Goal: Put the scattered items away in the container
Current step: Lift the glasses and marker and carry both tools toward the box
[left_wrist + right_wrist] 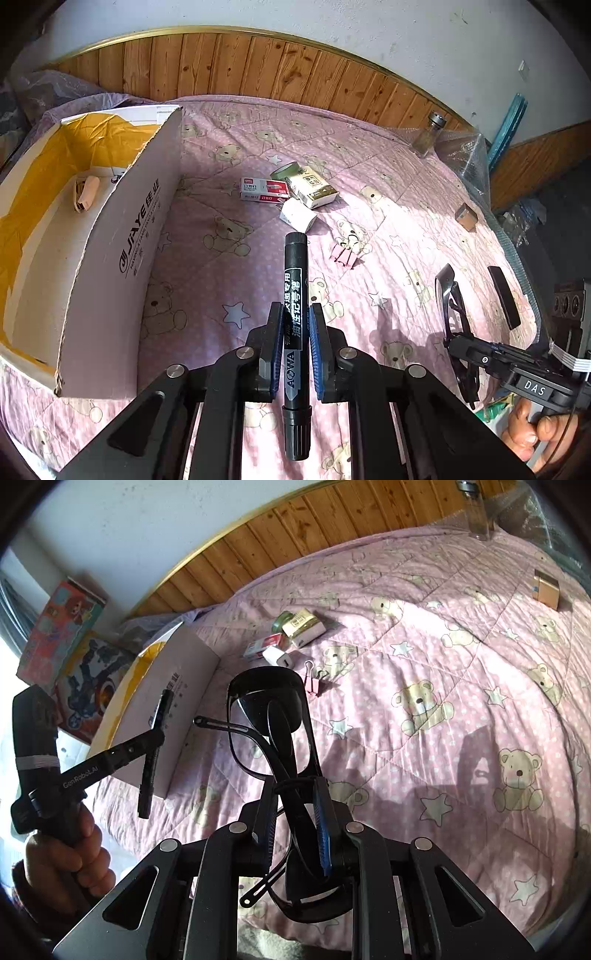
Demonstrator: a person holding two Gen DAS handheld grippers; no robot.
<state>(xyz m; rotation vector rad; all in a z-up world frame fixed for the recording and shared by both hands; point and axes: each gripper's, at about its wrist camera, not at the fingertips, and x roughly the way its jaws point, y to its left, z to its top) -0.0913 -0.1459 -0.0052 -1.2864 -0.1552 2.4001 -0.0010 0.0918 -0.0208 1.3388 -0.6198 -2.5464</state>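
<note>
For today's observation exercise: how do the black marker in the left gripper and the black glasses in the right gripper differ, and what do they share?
The black marker is one straight barrel; the black glasses are an open frame with lenses and folded arms.
The marker carries white printed text; the glasses show none.
The marker runs straight along the left gripper; the glasses sit tangled and tilted in the right gripper.
Both are black, clamped and lifted off the quilt.

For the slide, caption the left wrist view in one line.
Left gripper clamps a black marker pen beside the white cardboard box on the pink bear-print quilt.
</note>
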